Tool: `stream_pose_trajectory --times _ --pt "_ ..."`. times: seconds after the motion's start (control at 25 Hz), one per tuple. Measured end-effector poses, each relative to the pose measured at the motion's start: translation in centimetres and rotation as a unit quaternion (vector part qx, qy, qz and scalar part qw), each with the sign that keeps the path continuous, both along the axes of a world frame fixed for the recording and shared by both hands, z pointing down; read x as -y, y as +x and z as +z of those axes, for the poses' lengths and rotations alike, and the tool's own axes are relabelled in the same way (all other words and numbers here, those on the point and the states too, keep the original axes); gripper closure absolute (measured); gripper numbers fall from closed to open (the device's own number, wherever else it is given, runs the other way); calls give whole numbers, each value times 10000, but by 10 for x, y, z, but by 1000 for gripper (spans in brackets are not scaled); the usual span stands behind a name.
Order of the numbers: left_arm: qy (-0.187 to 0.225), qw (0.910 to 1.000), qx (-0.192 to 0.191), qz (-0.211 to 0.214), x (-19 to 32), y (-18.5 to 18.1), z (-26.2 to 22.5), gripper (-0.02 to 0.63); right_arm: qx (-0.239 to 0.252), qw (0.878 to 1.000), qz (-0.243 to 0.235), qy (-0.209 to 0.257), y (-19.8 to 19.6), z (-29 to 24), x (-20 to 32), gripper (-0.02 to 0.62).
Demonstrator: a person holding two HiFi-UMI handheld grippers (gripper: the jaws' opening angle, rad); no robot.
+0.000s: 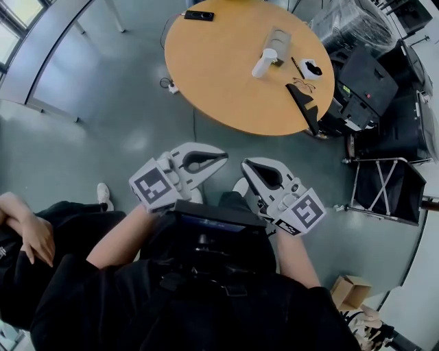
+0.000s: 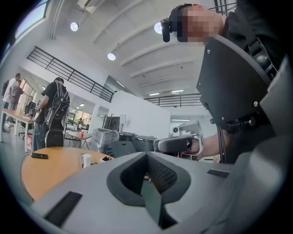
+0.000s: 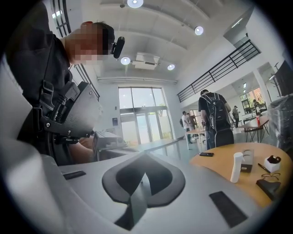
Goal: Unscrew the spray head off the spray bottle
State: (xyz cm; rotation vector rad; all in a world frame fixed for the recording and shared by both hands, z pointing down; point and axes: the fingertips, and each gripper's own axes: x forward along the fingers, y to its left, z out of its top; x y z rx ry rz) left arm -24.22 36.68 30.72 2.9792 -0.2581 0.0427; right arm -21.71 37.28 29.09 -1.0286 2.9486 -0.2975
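Observation:
The white spray bottle [image 1: 264, 63] stands upright on the round wooden table [image 1: 219, 75], far ahead of both grippers; it also shows small in the left gripper view [image 2: 86, 160] and the right gripper view [image 3: 236, 167]. My left gripper [image 1: 223, 159] and right gripper [image 1: 245, 164] are held close to my chest above the grey floor, well short of the table, with their tips pointing toward each other. Both are shut, with nothing between the jaws. The left gripper's tips [image 2: 147, 155] face the right gripper [image 2: 176, 144]. The right gripper's tips [image 3: 144, 154] face the left one [image 3: 107, 142].
On the table lie a black phone [image 1: 198, 15], a grey box [image 1: 278, 40], glasses [image 1: 304, 85], a small white-and-black item [image 1: 311, 67] and a dark pouch [image 1: 305, 106]. Black equipment and a cart [image 1: 370, 89] crowd the right. A seated person [image 1: 27, 236] is at my left. A cardboard box [image 1: 350, 291] sits on the floor.

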Motion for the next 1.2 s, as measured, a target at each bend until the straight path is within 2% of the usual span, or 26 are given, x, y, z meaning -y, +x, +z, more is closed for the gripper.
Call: stream_pose_trajectory --times 0.36,0.92,1.2 --pt "35 9998 142 -140 49 59 0 583 92 9999 -92 5 62 5 55 595" --pt "-99 9976 235 -644 139 235 -4 583 245 9979 -587 107 239 5 152 595" --pt "-140 9945 409 -958 164 294 -1 583 373 9955 -864 100 300 9 177 595"
